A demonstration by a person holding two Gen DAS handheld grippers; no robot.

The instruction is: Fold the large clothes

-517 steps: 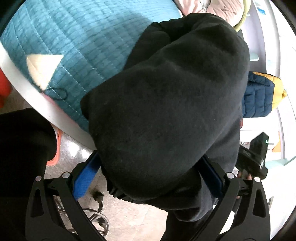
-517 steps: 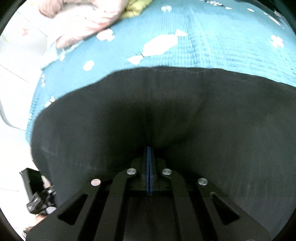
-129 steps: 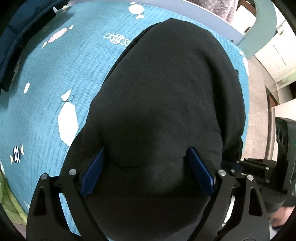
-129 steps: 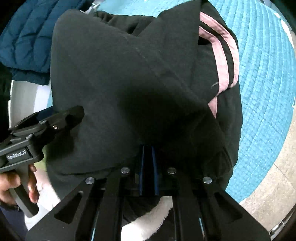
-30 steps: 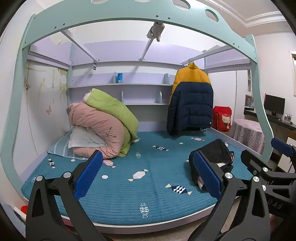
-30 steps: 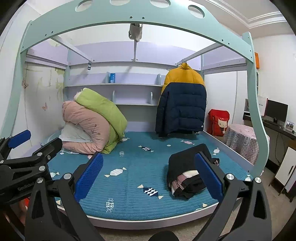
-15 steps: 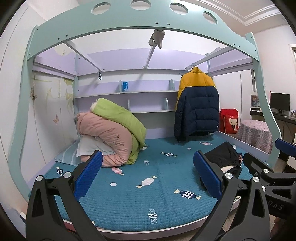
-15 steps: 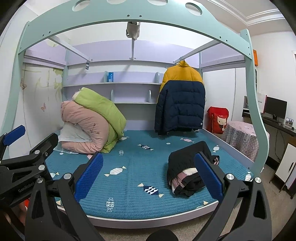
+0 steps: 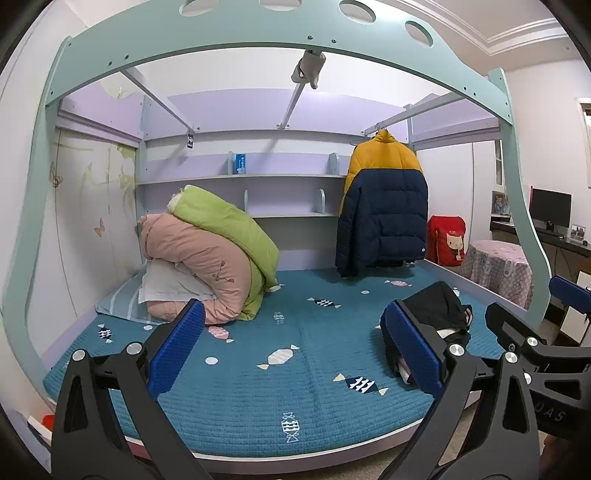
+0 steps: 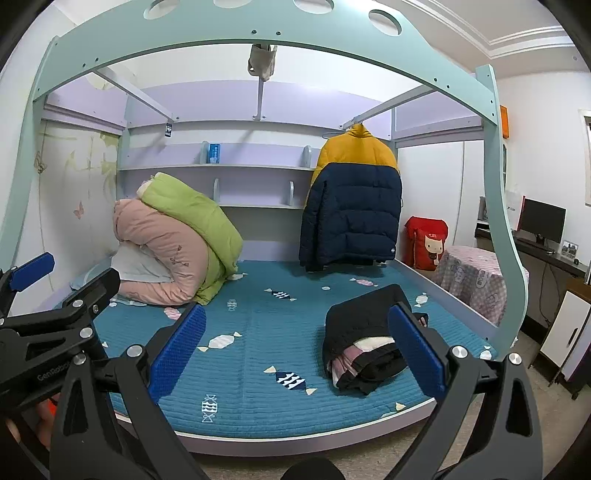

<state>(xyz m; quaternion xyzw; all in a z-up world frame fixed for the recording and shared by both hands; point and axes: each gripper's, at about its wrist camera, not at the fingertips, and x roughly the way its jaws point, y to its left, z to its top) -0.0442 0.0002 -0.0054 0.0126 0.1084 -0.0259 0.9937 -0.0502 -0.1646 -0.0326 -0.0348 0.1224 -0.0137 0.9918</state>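
Note:
A folded black garment (image 10: 364, 325) with pink and white layers showing at its edge lies on the right side of the teal quilted bed (image 10: 258, 354). In the left wrist view the same black garment (image 9: 439, 308) sits partly behind my right-hand finger. My left gripper (image 9: 293, 350) stands open and empty, well back from the bed. My right gripper (image 10: 295, 349) is open too, with nothing between its fingers. The other gripper shows at each view's edge.
Rolled pink and green bedding (image 10: 173, 243) with a pillow sits at the bed's back left. A navy and yellow puffer jacket (image 10: 351, 206) hangs at the back right. A mint bed frame arch (image 10: 258, 26) spans the top. A covered side table (image 10: 476, 277) and monitor (image 10: 541, 219) stand right.
Both grippers let go of the black garment, which now lies folded on the bed, and pulled back from it. In the last second the views shifted only slightly.

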